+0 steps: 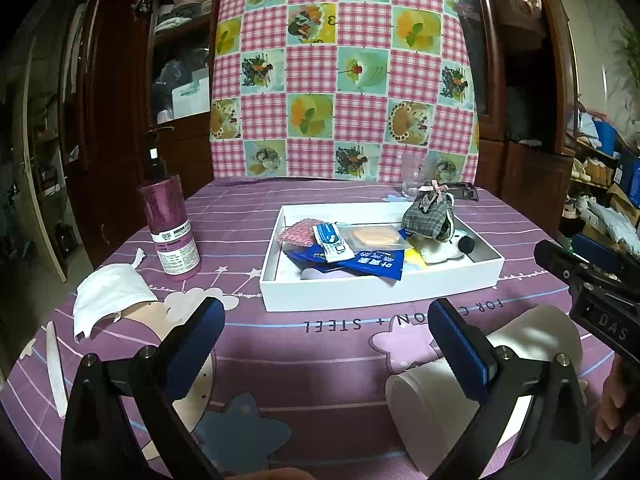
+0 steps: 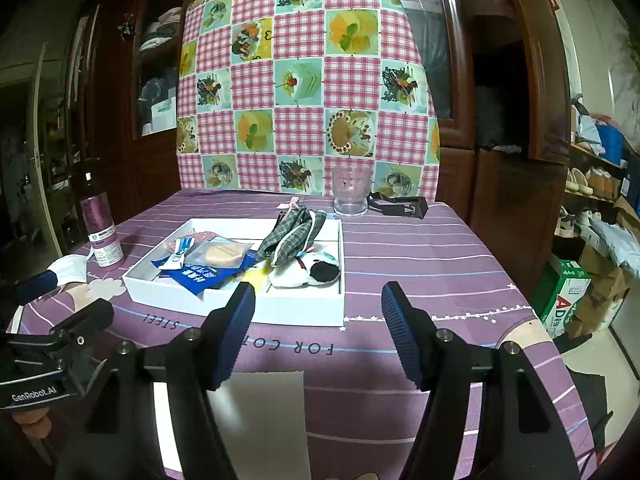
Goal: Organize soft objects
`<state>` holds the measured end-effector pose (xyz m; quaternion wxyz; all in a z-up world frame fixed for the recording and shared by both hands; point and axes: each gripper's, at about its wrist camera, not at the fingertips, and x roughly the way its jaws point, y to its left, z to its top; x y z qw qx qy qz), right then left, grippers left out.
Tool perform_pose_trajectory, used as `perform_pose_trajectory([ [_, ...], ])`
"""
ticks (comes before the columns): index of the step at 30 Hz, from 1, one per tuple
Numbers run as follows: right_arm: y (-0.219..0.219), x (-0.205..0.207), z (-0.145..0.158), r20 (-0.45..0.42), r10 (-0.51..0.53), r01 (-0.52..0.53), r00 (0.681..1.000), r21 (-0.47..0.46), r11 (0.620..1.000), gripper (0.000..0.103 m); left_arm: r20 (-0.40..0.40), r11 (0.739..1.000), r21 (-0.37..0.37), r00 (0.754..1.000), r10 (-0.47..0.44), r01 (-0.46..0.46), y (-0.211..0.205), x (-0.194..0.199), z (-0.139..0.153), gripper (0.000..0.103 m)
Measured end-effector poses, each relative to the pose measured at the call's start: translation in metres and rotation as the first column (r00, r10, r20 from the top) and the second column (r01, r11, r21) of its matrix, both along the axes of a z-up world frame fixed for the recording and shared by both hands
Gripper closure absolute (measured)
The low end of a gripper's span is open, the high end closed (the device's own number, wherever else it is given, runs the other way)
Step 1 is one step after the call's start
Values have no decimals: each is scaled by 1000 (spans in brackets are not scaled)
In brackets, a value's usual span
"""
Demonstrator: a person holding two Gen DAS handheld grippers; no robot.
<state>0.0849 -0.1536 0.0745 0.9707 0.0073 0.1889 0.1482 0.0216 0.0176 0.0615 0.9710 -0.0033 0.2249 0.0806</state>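
A white tray sits mid-table on the purple cloth; it also shows in the right wrist view. In it lie a grey plaid pouch with a pink bow, a black-and-white plush, a pink mesh item, a packaged orange sponge and blue sachets. A white face mask lies left of the tray on the cloth. My left gripper is open and empty, in front of the tray. My right gripper is open and empty, near the tray's front right corner.
A purple pump bottle stands left of the tray. A white cup lies on its side under my left gripper's right finger. A glass and a black clip stand behind the tray. A checkered cushion backs the table.
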Motion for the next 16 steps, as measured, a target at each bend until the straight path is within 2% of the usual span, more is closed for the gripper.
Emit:
perform_pose_trajectory([
  [16, -3, 4, -4, -17, -7, 8, 1000, 6, 1000, 36, -9, 1000, 14, 1000, -15, 16, -4, 0, -2, 0],
])
